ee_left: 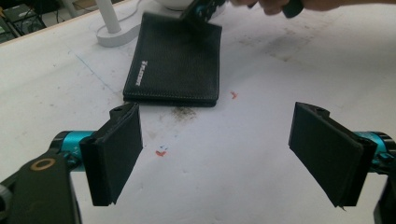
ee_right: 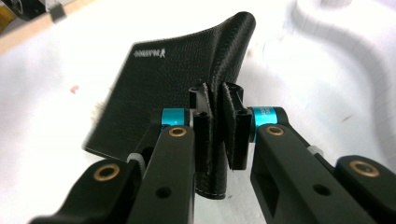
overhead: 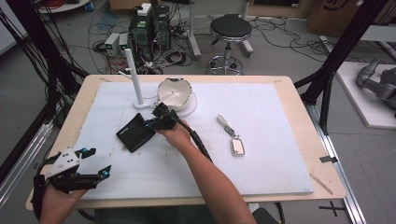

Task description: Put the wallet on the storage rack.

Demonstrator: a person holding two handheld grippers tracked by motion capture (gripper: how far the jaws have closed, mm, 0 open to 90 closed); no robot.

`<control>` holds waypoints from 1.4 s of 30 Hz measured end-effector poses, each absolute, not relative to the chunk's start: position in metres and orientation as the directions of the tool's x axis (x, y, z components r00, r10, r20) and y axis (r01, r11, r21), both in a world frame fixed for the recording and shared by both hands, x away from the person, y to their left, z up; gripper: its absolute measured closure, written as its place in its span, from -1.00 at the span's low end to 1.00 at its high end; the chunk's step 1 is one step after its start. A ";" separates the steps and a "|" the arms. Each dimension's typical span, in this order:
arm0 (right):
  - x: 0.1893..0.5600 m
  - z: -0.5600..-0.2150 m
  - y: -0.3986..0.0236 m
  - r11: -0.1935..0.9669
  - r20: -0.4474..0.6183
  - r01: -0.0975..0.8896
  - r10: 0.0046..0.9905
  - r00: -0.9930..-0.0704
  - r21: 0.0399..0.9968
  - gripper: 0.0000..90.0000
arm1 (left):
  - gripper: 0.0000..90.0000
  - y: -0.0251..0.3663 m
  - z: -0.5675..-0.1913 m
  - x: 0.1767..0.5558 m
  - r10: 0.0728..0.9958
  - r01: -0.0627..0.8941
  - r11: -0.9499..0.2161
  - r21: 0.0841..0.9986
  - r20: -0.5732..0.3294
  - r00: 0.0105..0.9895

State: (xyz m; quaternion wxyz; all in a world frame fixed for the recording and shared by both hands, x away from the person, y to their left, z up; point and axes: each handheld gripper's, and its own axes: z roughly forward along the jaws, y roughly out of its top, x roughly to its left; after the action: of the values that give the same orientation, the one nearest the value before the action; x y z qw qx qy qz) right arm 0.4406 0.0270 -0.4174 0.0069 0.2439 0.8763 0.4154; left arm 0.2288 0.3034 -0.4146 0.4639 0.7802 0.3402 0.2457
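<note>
While the right gripper (ee_right: 217, 135) clamps its 2 jaws on one edge of the black wallet (ee_right: 177, 88), lifting that edge off the white mat (overhead: 261, 154) near the white bowl (overhead: 174, 91), the left gripper (ee_left: 233, 154) hovers at the table's near-left corner, jaws wide apart.

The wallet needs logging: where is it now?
In the high view the black wallet lies left of centre on the white mat, pinched at its edge by the right tool, near the white stand.
</note>
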 end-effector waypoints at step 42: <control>0.458 -0.280 -0.087 0.413 -0.084 0.235 0.622 -0.778 0.880 0.88 | -0.61 0.286 -0.412 0.259 0.726 0.285 -0.338 0.897 0.055 0.686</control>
State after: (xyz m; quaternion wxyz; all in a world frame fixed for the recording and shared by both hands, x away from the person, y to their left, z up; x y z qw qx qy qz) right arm 0.4585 -0.0872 -0.2799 0.2044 0.2628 0.8152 0.4740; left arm 0.2589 0.2858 -0.4125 0.4768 0.7846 0.3221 0.2310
